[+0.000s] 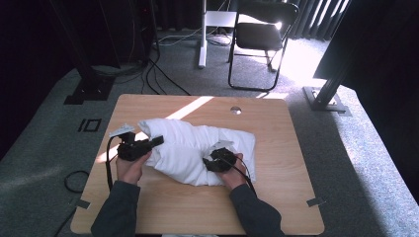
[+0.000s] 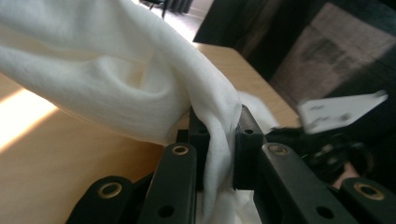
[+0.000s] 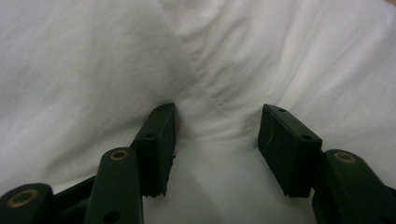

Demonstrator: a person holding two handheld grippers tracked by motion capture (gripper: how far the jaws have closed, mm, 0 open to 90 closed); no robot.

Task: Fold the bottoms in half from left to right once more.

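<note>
A crumpled white cloth point(image 1: 195, 148) lies bunched across the middle of the wooden table point(image 1: 276, 197). At the cloth's left end my left gripper point(image 1: 157, 141) is shut on a fold of it. In the left gripper view the white fabric point(image 2: 116, 70) is pinched between the two black jaws point(image 2: 219, 140) and drapes up and to the left. My right gripper point(image 1: 213, 157) rests on top of the cloth's right half. Its jaws stand open in the right gripper view point(image 3: 215, 135), pressed down into the white cloth point(image 3: 280, 56), with fabric bulging between them.
A black folding chair point(image 1: 262, 34) and a white post point(image 1: 202, 34) stand on the grey carpet beyond the table. Cables run over the floor at the back left. A small round hole point(image 1: 236, 110) sits near the table's far edge. A sunlit stripe crosses the tabletop.
</note>
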